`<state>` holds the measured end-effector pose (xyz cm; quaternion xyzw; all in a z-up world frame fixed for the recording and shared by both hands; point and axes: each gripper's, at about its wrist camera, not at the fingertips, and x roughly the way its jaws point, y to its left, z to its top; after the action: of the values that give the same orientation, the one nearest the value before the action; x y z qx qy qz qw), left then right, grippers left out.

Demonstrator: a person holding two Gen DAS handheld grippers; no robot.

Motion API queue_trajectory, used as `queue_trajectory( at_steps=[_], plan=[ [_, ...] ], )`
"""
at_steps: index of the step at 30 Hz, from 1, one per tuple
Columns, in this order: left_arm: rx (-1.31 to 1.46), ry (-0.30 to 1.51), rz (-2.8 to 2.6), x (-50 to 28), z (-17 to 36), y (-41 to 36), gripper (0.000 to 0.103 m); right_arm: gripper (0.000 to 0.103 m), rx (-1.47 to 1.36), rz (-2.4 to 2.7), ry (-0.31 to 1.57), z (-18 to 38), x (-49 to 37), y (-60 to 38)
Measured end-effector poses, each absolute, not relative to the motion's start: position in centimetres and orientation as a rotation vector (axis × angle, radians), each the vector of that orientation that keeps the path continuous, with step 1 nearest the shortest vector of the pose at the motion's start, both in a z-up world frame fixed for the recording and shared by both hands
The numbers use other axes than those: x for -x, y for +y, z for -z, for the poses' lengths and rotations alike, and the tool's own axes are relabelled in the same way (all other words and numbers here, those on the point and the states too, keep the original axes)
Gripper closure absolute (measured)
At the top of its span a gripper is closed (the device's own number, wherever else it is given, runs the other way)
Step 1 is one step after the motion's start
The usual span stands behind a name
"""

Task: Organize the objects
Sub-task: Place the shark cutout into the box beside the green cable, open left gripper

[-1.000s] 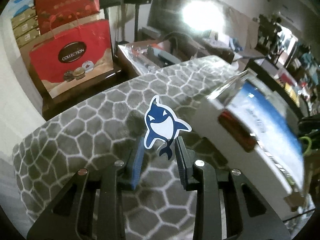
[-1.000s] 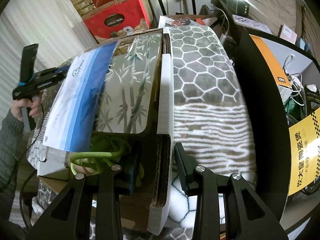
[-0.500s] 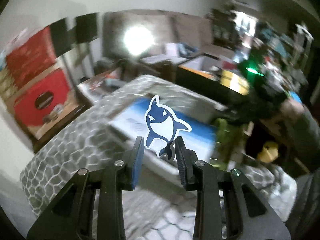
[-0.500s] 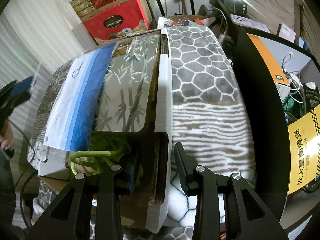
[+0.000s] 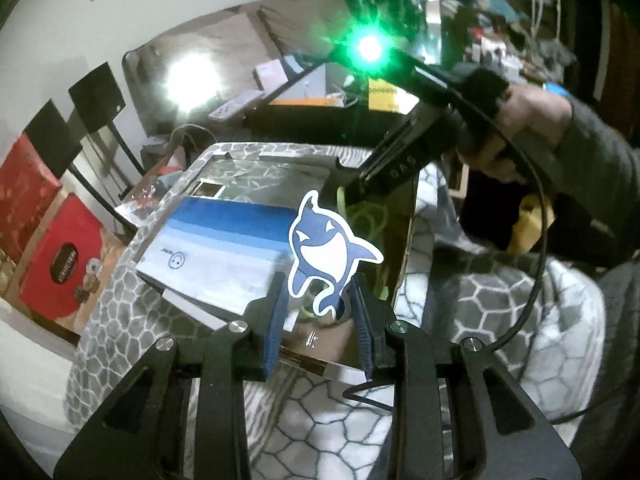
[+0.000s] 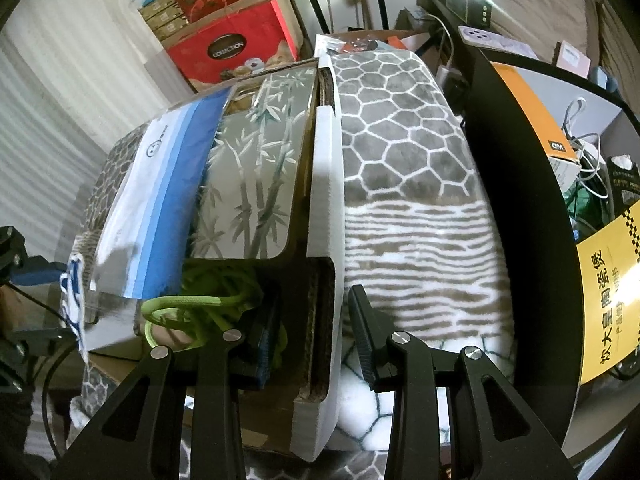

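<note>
Black gripper fingers [image 5: 276,328], silver screws [image 5: 237,325], grey sleeve [image 5: 596,160]

"COLLECTION" on the red gift bag [image 6: 232,50], Chinese characters "陶瓷煲" on the yellow sign [image 6: 606,296]

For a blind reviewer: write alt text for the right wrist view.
The open right gripper straddles the white wall of a cardboard box holding a bamboo-etched panel, a blue-striped pouch and green cord, on a honeycomb-patterned blanket.

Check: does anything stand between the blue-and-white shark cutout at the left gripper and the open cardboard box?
Nothing visible stands before the shark cutout. Inside the cardboard box, a blue-striped white packet and a bamboo-patterned silver plate cover most of it.
</note>
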<state>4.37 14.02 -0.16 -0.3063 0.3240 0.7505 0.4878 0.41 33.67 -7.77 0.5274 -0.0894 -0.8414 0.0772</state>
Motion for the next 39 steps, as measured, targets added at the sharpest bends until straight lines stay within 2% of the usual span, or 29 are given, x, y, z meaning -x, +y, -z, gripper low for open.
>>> queue_trajectory(
  at_steps=[5, 8, 10, 13, 15, 17, 21, 32, 39],
  plan=[
    [0.732, 0.847, -1.818, -4.6, 0.7, 14.4, 0.072, 0.068, -1.582, 2.520, -0.276, 7.8, -0.5, 33.8],
    [0.728, 0.844, -1.806, -4.7, 0.5, 14.2, 0.062, 0.068, -1.578, 2.521, -0.279, 7.9, -0.5, 33.9],
    [0.731, 0.815, -1.805, -4.6, 0.1, 13.8, 0.059, 0.068, -1.578, 2.521, -0.283, 7.9, -0.4, 33.9],
    [0.768, 0.719, -1.819, -3.7, -0.7, 12.9, 0.057, 0.068, -1.575, 2.522, -0.286, 7.8, -0.4, 33.8],
    [0.800, 0.641, -1.841, -2.8, -1.2, 12.1, 0.051, 0.068, -1.574, 2.521, -0.288, 7.8, -0.4, 33.8],
    [0.842, 0.543, -1.878, -1.5, -1.7, 11.0, 0.051, 0.068, -1.572, 2.522, -0.288, 7.7, -0.4, 33.8],
    [0.950, 0.330, -1.977, 1.6, -2.3, 8.5, 0.036, 0.068, -1.565, 2.527, -0.294, 7.4, -0.4, 33.8],
    [1.275, -0.064, -2.042, 6.8, 2.1, 5.4, 0.034, 0.068, -1.570, 2.521, -0.297, 7.5, -0.2, 33.6],
    [1.323, -0.153, -2.042, 7.9, 4.1, 6.7, 0.036, 0.067, -1.575, 2.510, -0.296, 7.8, 0.2, 33.5]
  ],
)
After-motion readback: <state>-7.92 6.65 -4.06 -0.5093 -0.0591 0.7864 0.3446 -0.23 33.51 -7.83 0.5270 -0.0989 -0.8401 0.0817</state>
